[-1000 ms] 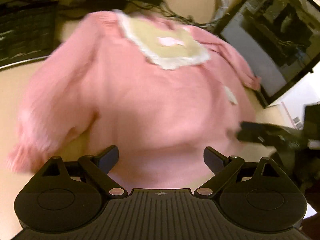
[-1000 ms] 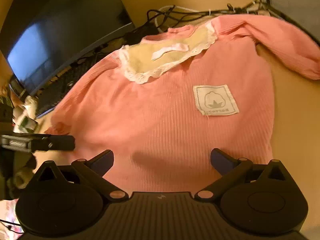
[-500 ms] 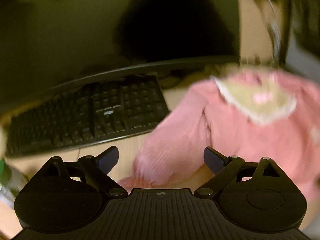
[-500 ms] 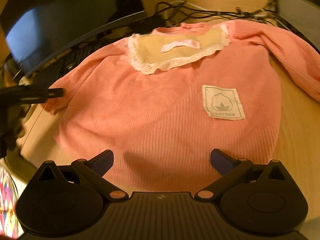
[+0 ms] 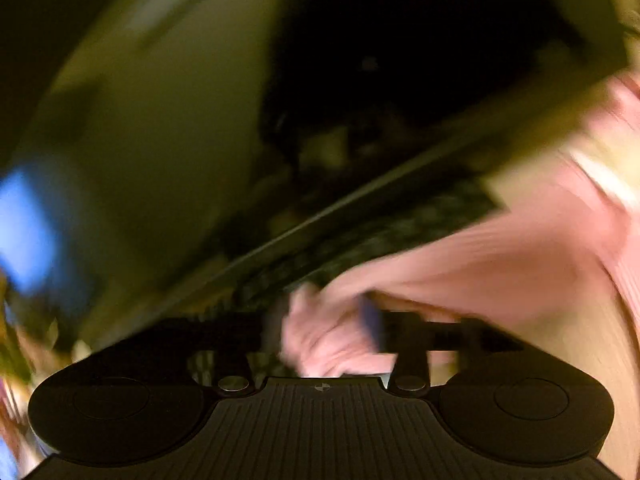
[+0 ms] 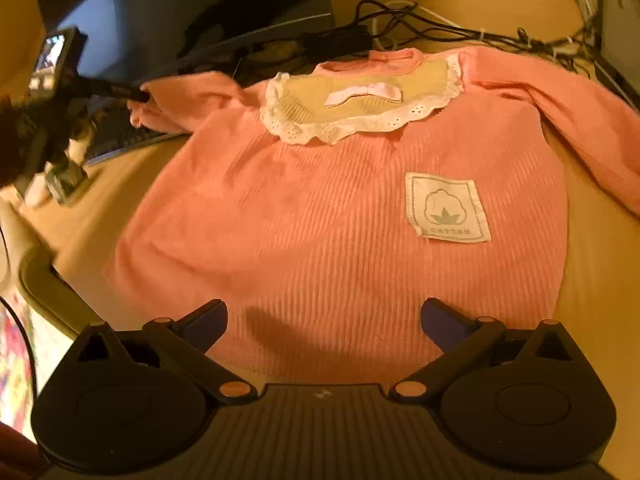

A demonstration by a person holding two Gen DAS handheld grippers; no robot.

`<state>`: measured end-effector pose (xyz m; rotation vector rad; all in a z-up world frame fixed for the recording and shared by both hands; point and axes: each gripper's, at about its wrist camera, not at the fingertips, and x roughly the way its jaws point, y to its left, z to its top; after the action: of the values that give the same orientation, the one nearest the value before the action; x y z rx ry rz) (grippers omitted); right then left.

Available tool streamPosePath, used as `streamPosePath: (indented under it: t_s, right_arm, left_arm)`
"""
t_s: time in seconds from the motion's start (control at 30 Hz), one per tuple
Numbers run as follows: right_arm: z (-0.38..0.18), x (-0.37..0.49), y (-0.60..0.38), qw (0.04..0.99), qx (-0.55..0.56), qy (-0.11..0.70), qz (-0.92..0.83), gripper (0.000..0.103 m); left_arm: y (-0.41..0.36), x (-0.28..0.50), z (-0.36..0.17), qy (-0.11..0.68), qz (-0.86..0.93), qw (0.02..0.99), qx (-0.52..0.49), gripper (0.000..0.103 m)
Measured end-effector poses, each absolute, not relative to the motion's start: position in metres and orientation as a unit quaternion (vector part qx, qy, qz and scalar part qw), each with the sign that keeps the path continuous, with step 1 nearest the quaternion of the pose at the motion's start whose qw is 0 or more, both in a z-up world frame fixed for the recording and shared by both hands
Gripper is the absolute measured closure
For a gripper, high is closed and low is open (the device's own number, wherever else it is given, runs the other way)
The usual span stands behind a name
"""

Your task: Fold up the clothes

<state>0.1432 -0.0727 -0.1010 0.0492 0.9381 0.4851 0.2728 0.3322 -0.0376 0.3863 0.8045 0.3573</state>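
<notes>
A pink ribbed sweater lies flat on the wooden desk, with a cream lace bib at the neck and a white cotton patch. My right gripper hovers open over the hem, nothing between its fingers. The left sleeve stretches out onto a keyboard. Its cuff sits bunched between the jaws of my left gripper, which are closing around it; this view is heavily blurred. In the right wrist view the left gripper reaches the cuff from the left.
A dark monitor stands behind the keyboard at the back left. Tangled cables run along the back of the desk. The right sleeve trails toward the desk's right side. The desk's front left edge is close by.
My left gripper swung left from over the sweater's body to the left cuff and its jaws narrowed around it. The left sleeve now lies stretched over the keyboard. The right gripper stayed open and rolled slightly.
</notes>
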Motion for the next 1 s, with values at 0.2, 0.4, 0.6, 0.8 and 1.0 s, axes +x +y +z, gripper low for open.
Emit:
streamPosePath:
  t_s: [0.2,0.4,0.6,0.8,1.0]
  right_arm:
    - [-0.055,0.123,-0.113,0.885,0.015,0.416,0.209,0.0]
    - [-0.051,0.099,-0.143,0.906,-0.16,0.378,0.104,0.001]
    - [-0.086,0.091,-0.12,0.877,-0.26,0.388,0.114,0.016]
    - [-0.097,0.12,-0.097,0.886,-0.269,0.357,0.125,0.087]
    - [-0.008,0.158,-0.11,0.94,-0.128,0.28,0.145,0.097]
  left_arm:
    - [0.339,0.212,-0.026,0.393,0.13,0.91,0.038,0.017]
    - [0.268,0.126,-0.02,0.378,-0.044,0.924,-0.036,0.007]
    - [0.162,0.086,-0.037,0.367,-0.151,0.915,0.073,0.005]
    - [0.105,0.082,-0.052,0.378,-0.207,0.894,0.121,0.003]
    - [0.083,0.089,-0.069,0.372,-0.207,0.887,0.176,0.002]
